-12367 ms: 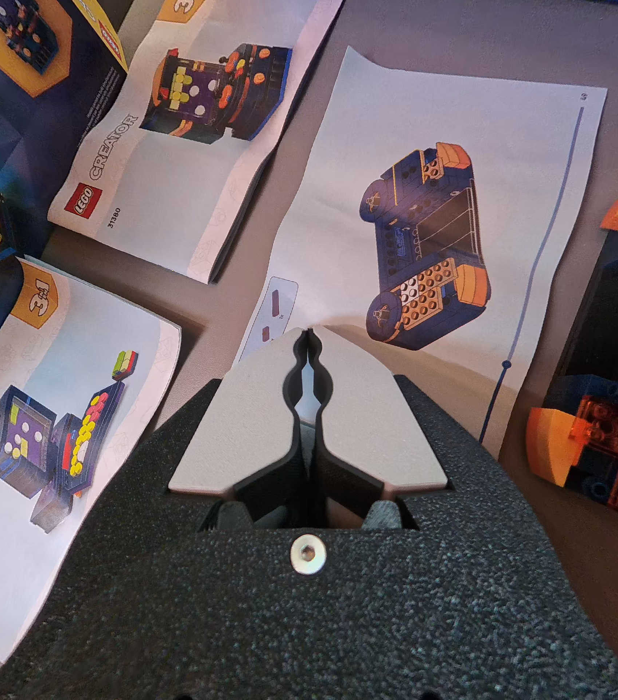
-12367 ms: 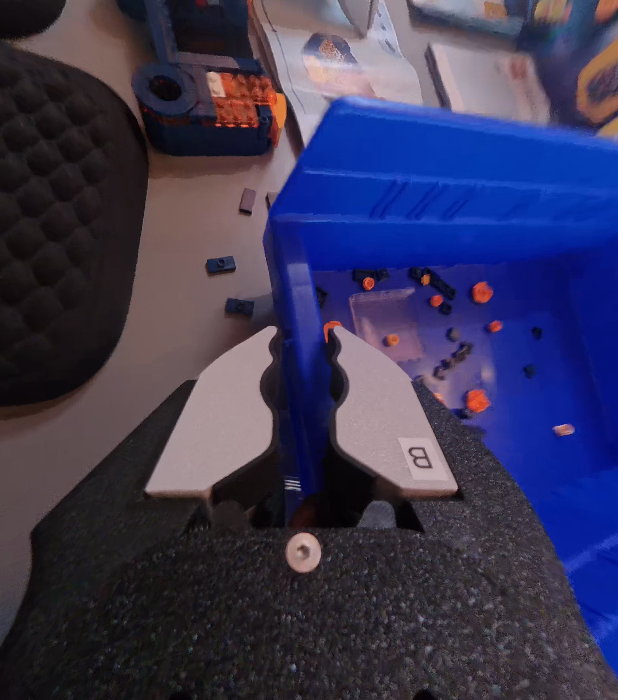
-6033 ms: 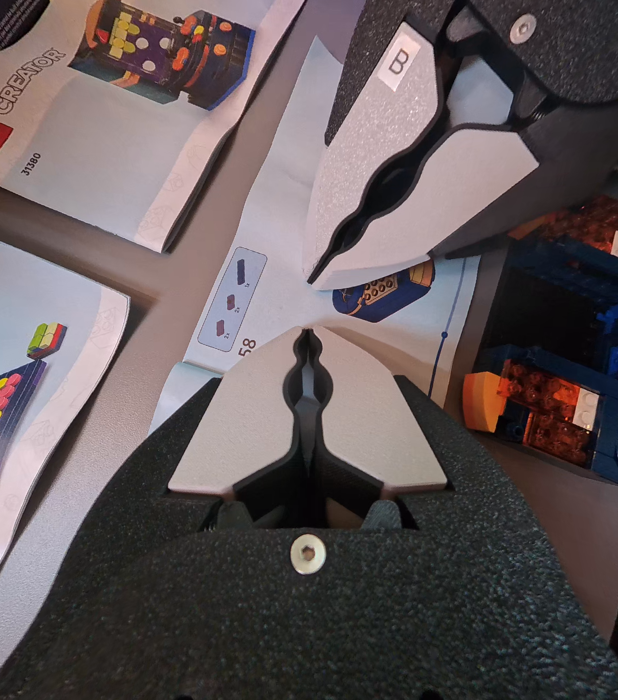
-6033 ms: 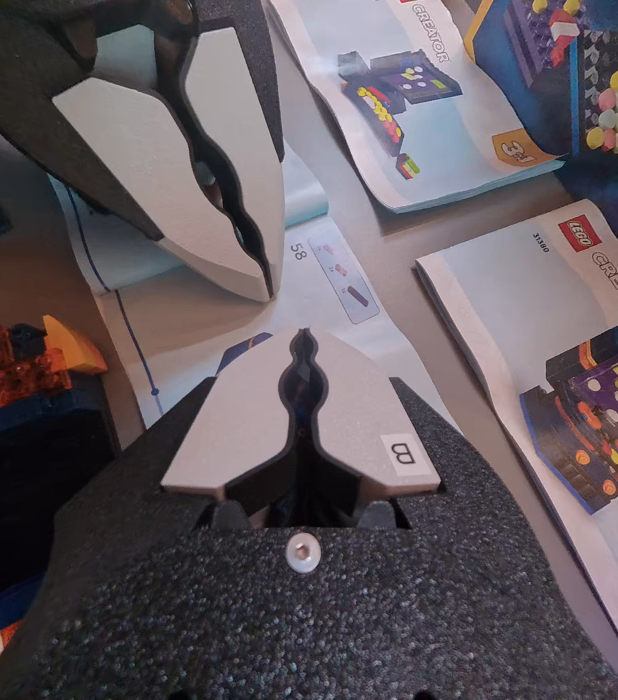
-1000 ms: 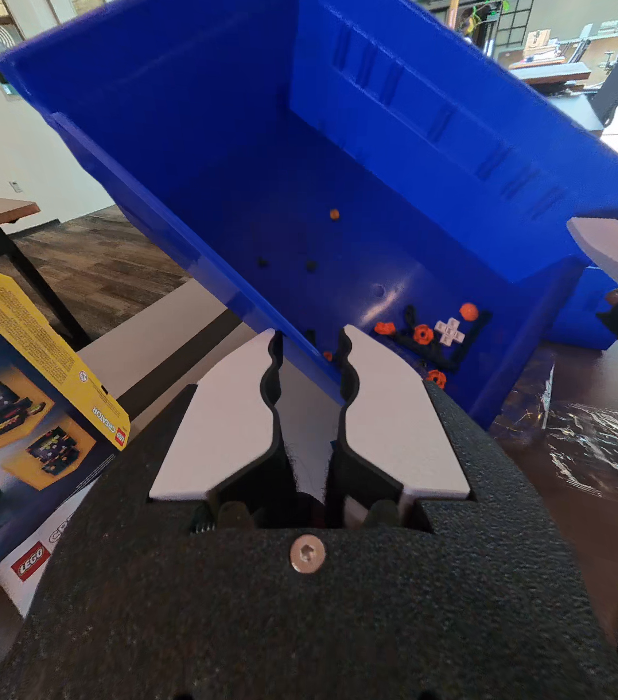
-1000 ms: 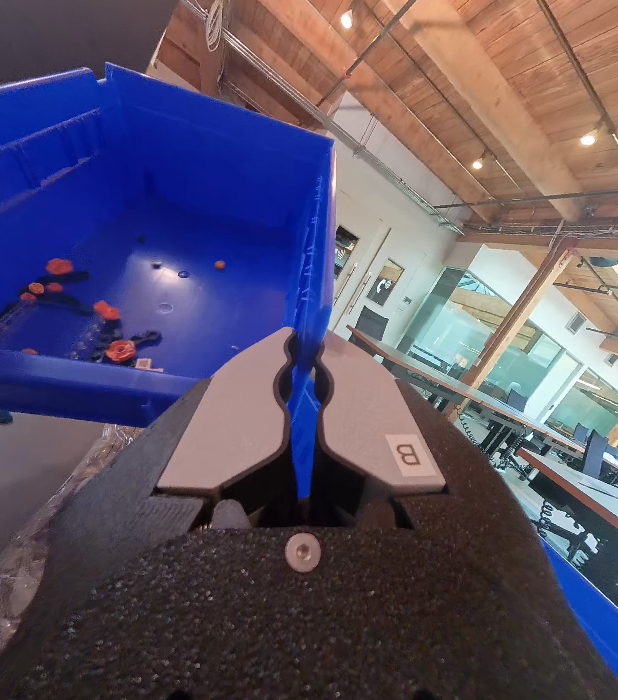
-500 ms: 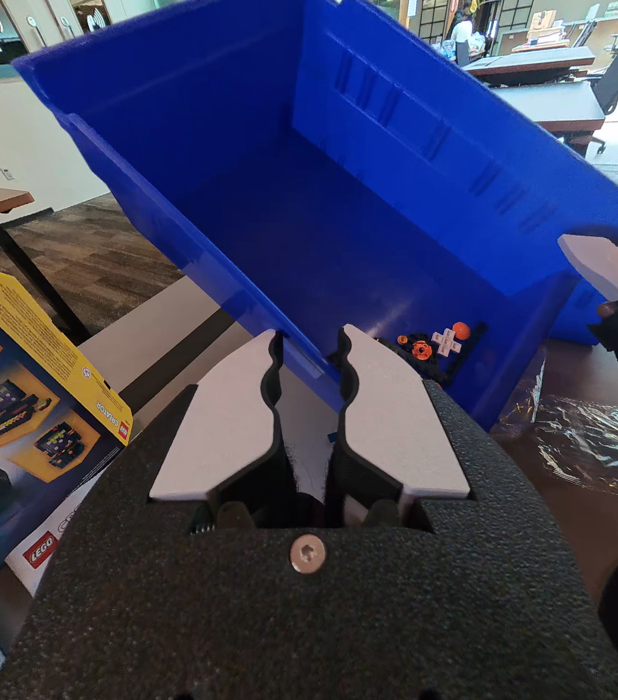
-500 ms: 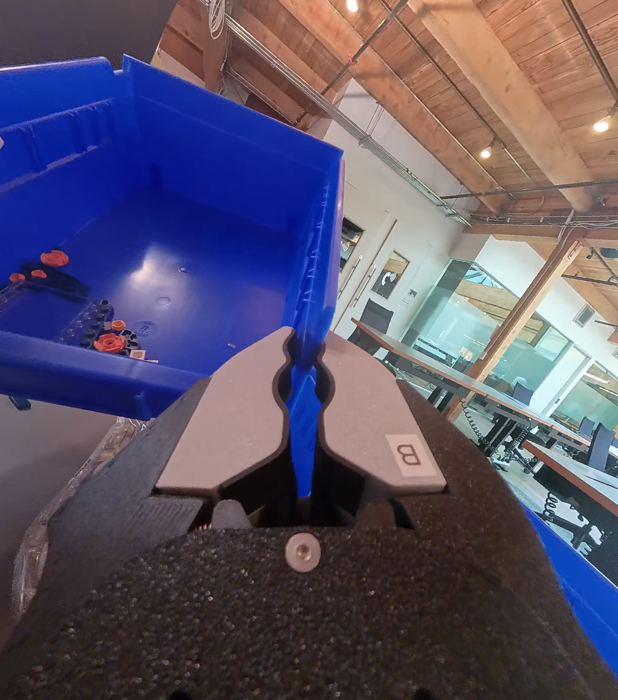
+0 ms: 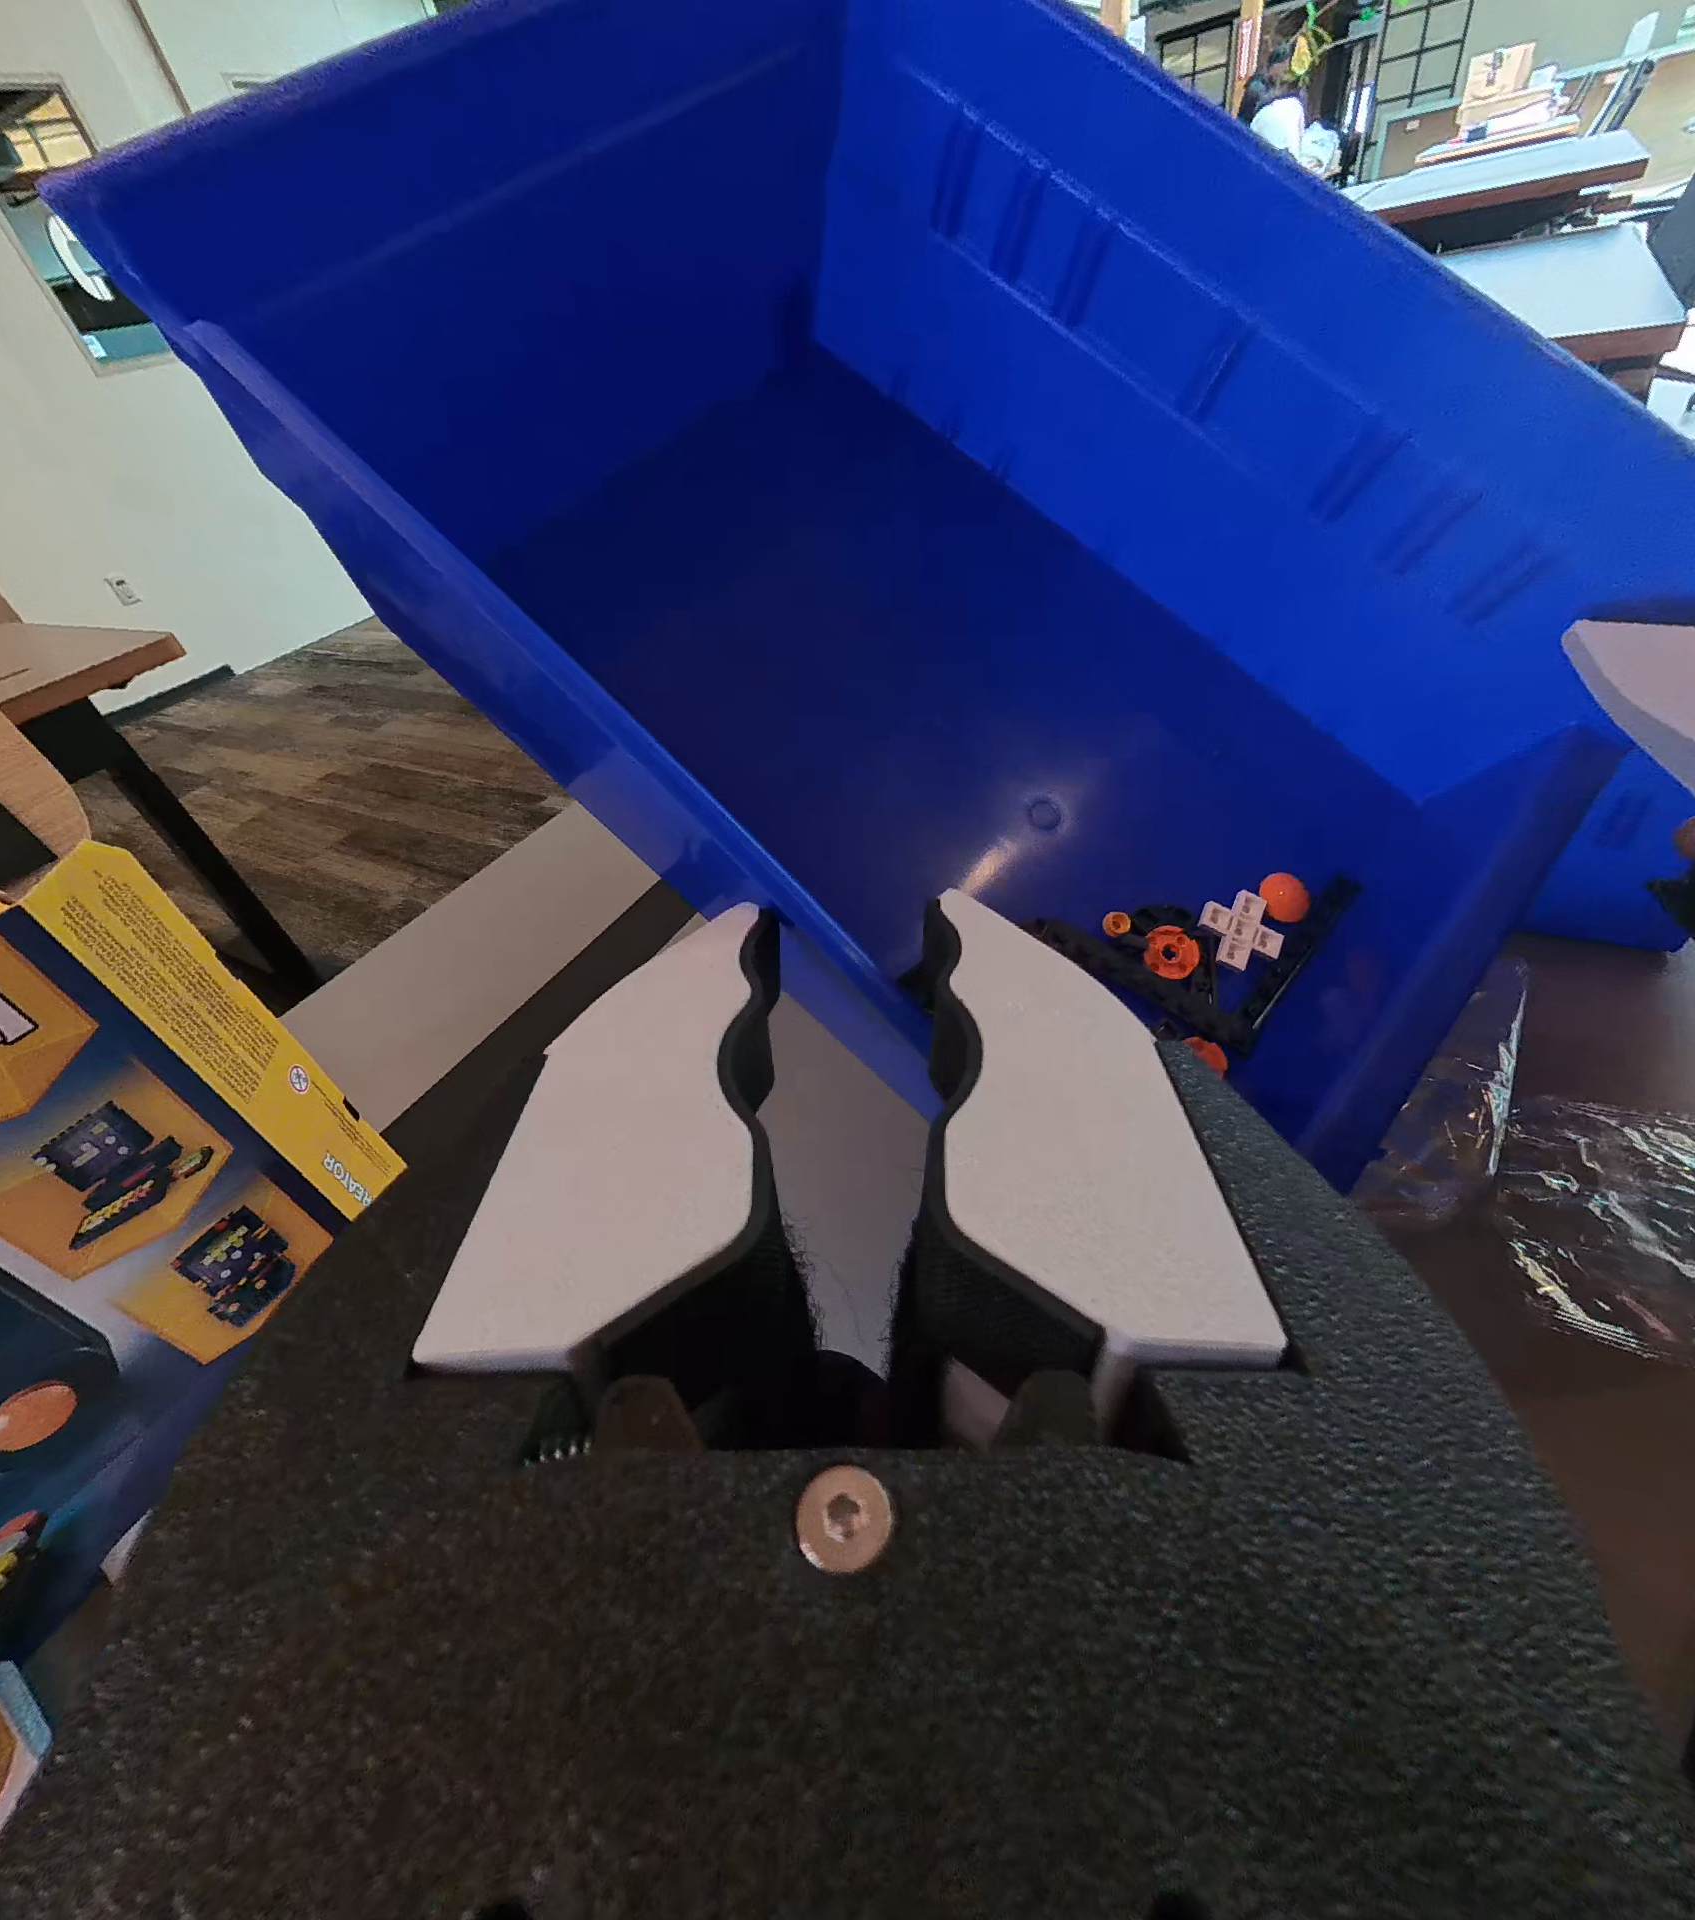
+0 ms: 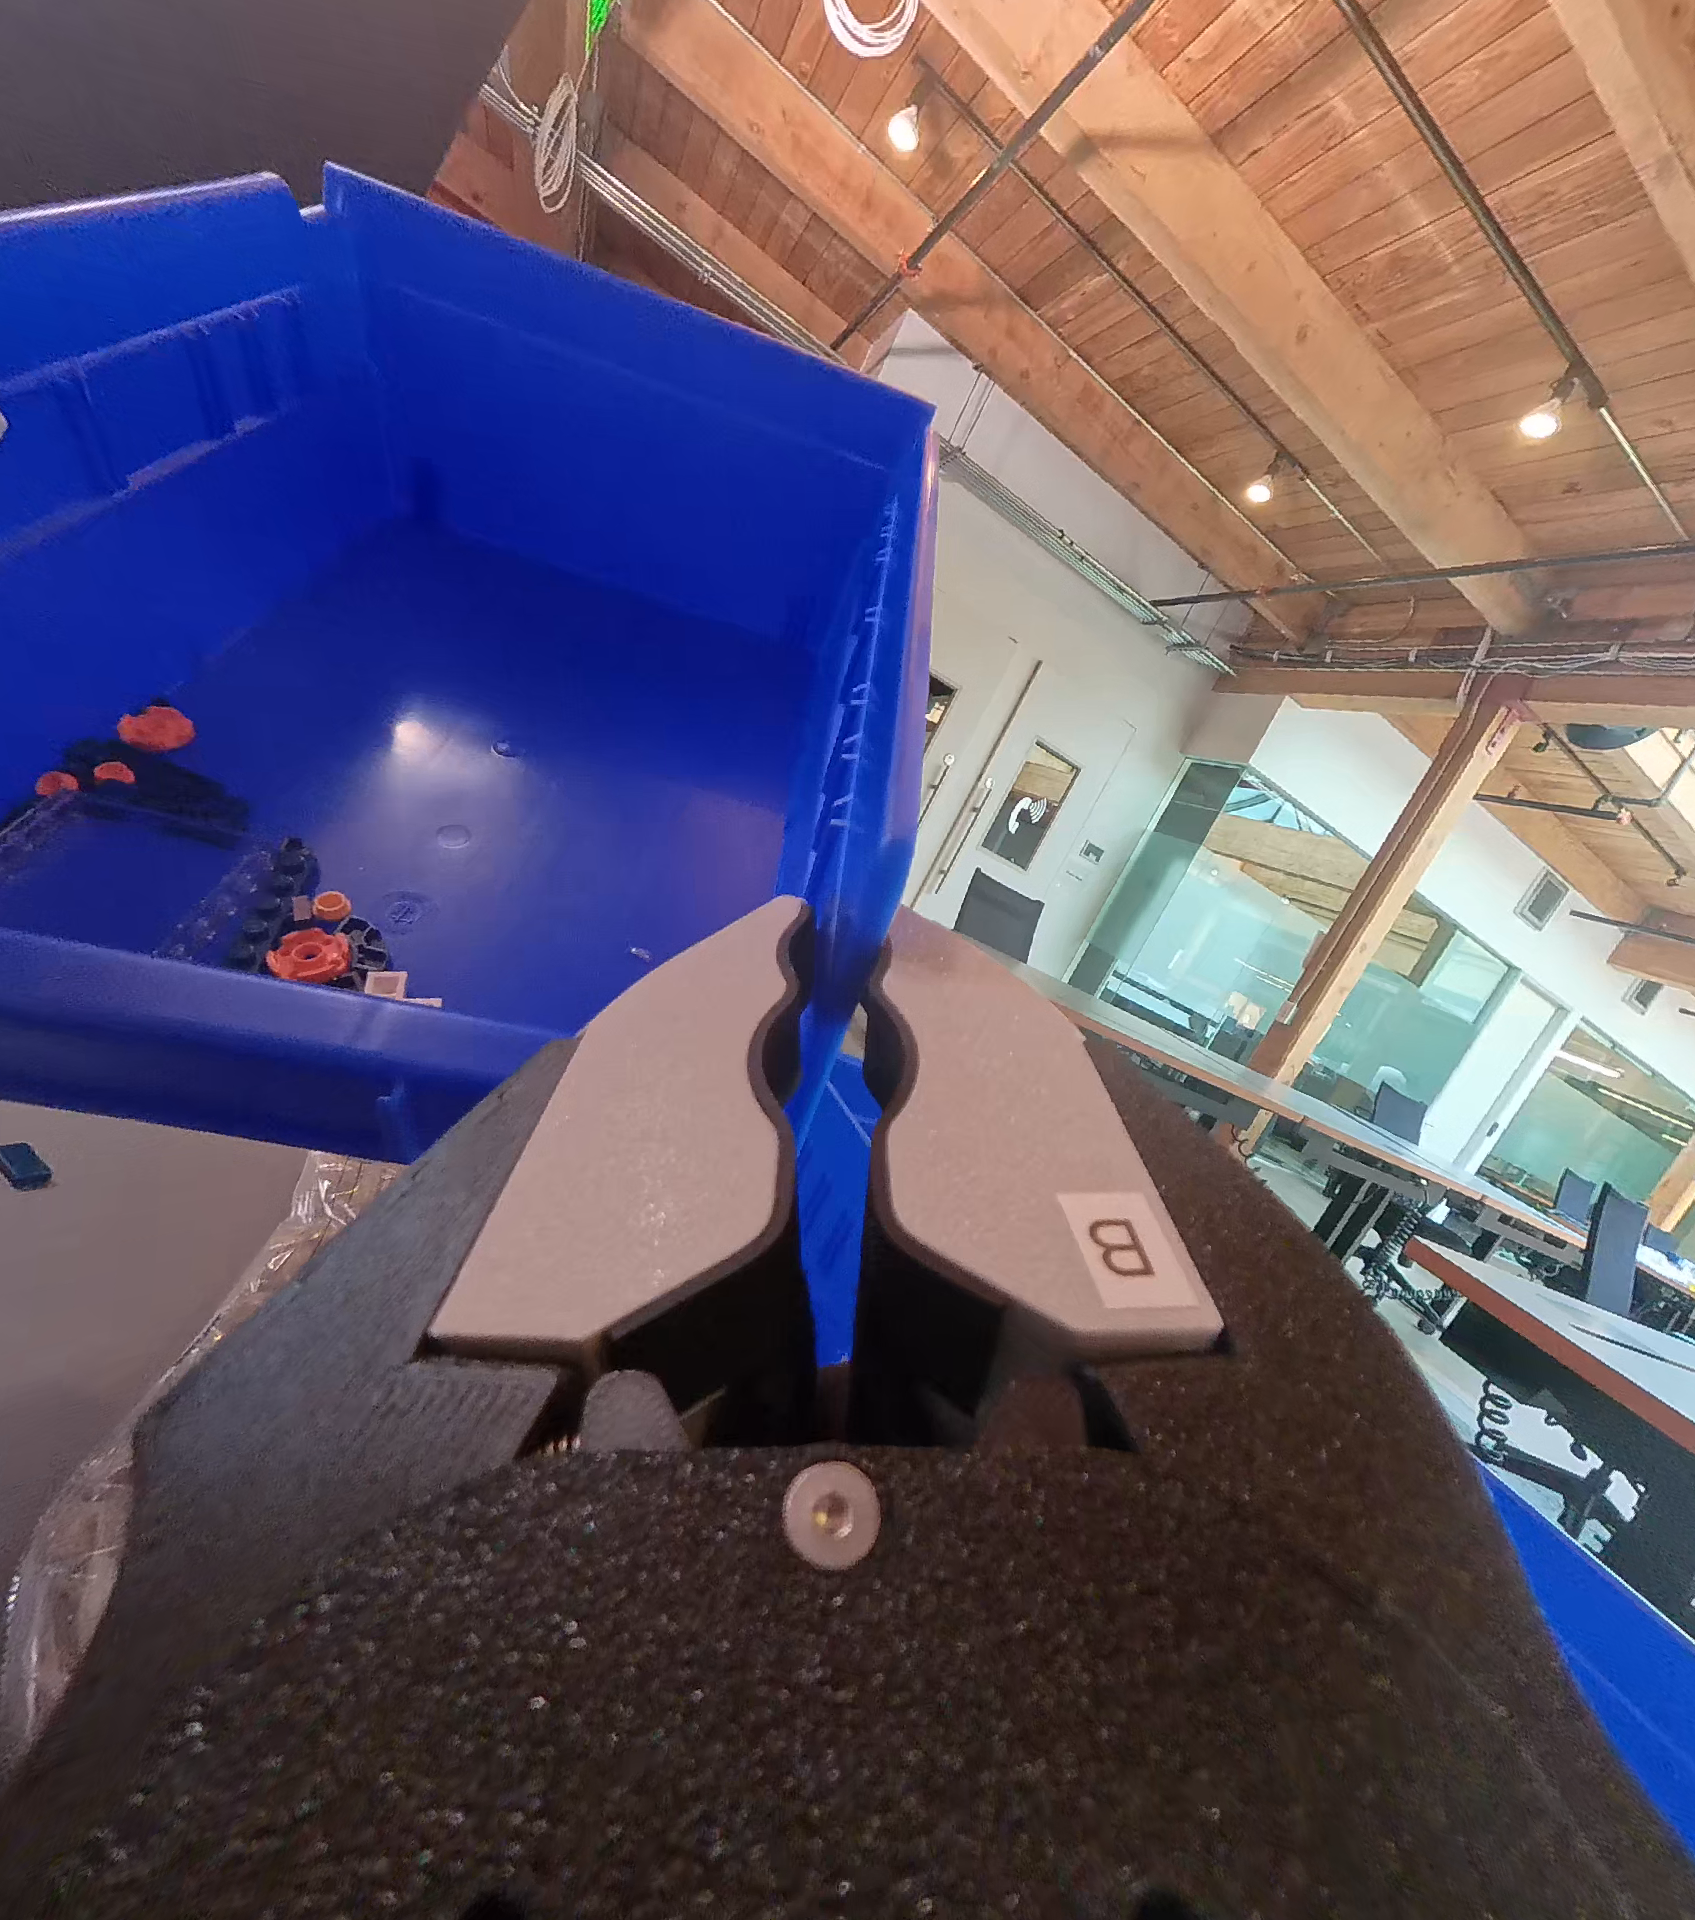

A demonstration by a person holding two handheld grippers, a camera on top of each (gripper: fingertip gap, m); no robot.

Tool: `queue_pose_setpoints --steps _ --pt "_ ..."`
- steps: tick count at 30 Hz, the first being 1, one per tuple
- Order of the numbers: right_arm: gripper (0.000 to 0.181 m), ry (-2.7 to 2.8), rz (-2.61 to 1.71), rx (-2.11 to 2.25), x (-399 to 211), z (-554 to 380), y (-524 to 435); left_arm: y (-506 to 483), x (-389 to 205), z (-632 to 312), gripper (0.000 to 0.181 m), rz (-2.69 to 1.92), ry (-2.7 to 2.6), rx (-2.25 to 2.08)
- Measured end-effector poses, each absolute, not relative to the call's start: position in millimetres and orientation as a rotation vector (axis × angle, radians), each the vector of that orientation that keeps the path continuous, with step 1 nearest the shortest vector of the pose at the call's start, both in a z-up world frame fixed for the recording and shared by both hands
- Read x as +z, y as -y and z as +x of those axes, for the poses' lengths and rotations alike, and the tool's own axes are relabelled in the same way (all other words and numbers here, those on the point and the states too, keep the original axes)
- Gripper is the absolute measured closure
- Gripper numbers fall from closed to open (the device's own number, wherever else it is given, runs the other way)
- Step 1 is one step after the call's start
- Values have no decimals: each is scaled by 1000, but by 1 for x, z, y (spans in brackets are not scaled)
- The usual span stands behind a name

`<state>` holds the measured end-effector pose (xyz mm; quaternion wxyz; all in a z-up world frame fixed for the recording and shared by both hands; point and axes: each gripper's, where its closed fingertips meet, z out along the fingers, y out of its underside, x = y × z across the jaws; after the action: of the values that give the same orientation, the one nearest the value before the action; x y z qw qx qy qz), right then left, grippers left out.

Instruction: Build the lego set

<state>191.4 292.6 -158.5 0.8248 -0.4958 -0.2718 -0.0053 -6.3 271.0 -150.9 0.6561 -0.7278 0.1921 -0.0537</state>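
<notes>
Both grippers clamp the tilted blue bin (image 9: pixel 926 436): the left gripper (image 9: pixel 848 925) on its near wall, the right gripper (image 10: pixel 838 935) on a side wall. Loose lego pieces (image 9: pixel 1207 945) gather at the low corner, around 2 o'clock from the left tips. Building seems far from finished.

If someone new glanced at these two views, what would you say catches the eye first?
The big blue bin dominates both views, tipped up off the table, with the left gripper and the right gripper each clamped on an opposite side wall. Next come the loose orange, black and white lego pieces heaped in its lowest corner. The yellow-and-blue lego box stands at the left edge of the left wrist view.
</notes>
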Motion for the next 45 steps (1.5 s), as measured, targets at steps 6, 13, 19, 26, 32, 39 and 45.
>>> queue_pose_setpoints --steps 6,13,19,26,32,39,45 --pt "175 569 -1041 -12 -157 193 -290 -268 -145 -4 155 -1633 -438 -108" --pt "175 559 -1032 -15 -156 195 -288 -268 -143 -3 156 -1631 -446 -97" --pt "175 557 -1032 -16 -156 196 -288 -268 -145 -3 156 -1635 -442 -100" --pt "175 557 -1034 -18 -157 196 -288 -268 -148 -3 156 -1641 -434 -103" --pt "175 559 -1036 -19 -157 196 -288 -269 -150 -3 157 -1651 -431 -100" --pt "175 559 -1038 -17 -157 196 -289 -269 -151 -4 157 -1652 -425 -98" --pt "175 560 -1038 -19 -157 196 -288 -268 -153 -4 157 -1659 -423 -97"
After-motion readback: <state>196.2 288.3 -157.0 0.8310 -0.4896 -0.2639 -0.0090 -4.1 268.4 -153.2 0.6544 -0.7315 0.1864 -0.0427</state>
